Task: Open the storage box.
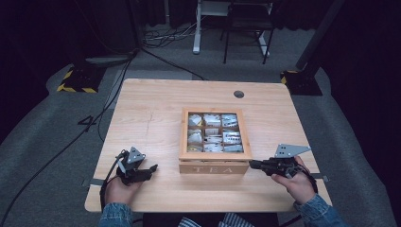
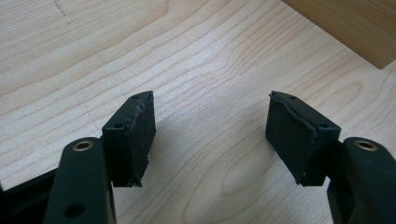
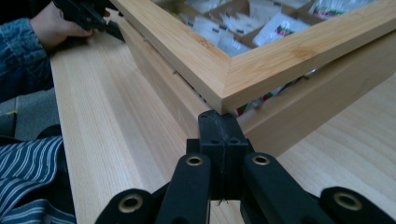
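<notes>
Tea box (image 1: 215,161) sits mid-counter (image 1: 151,113), front face with lettering toward the person, roughly square, lid slightly raised at the near right corner. Right gripper (image 1: 253,164) closed tight, tips at that corner (touching, it seems). Left gripper (image 1: 150,168) wide, empty, bare counter around it.

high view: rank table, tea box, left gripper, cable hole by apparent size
1. table
2. tea box
3. left gripper, open
4. cable hole
No close calls.
</notes>
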Demonstrator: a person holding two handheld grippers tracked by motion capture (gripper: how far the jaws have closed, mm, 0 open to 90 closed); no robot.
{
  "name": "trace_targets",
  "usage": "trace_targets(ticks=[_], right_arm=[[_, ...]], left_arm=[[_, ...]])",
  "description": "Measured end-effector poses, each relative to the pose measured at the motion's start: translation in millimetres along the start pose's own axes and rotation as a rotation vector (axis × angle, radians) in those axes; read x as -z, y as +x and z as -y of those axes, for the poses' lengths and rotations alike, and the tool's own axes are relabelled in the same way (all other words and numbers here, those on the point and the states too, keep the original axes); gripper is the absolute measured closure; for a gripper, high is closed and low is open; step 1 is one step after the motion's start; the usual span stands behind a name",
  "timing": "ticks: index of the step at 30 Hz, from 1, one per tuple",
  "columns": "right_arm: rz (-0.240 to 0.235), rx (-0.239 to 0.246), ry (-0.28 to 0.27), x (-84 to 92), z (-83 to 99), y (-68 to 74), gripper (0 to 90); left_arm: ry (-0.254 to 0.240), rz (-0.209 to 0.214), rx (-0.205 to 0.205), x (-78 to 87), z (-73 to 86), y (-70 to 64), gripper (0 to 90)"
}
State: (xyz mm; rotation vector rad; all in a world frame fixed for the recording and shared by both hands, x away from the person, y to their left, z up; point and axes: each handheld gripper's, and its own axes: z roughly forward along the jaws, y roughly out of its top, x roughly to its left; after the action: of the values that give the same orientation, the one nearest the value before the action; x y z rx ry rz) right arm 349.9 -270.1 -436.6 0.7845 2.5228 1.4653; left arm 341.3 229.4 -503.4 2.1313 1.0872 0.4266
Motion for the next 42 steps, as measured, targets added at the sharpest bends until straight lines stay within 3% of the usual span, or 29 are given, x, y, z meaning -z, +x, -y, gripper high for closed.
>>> trace_targets(ticks=[8,19,28,36,42], right_arm=[[0.012,0.0,-0.059,6.7,-13.7,-1.2,90.0],[0.014,-0.002,-0.088,8.8,-23.5,-3.0,90.0],[0.028,0.006,-0.126,9.1,-46.2,-11.3,90.0],[0.022,0.005,-0.2,3.1,-73.9,-19.0,90.0],[0.018,-0.002,-0.23,-0.8,-84.3,-24.8,90.0]], left_arm=[[-0.001,-0.004,0.007,-0.3,-0.3,0.5,34.0],[0.003,-0.009,0.007,-0.6,-0.9,0.8,34.0],[0.002,-0.012,0.0,-0.6,-1.1,1.1,34.1],[-0.001,-0.013,0.008,-0.8,-0.8,0.6,34.1],[0.0,-0.017,0.017,-0.6,-0.7,-0.5,34.0]])
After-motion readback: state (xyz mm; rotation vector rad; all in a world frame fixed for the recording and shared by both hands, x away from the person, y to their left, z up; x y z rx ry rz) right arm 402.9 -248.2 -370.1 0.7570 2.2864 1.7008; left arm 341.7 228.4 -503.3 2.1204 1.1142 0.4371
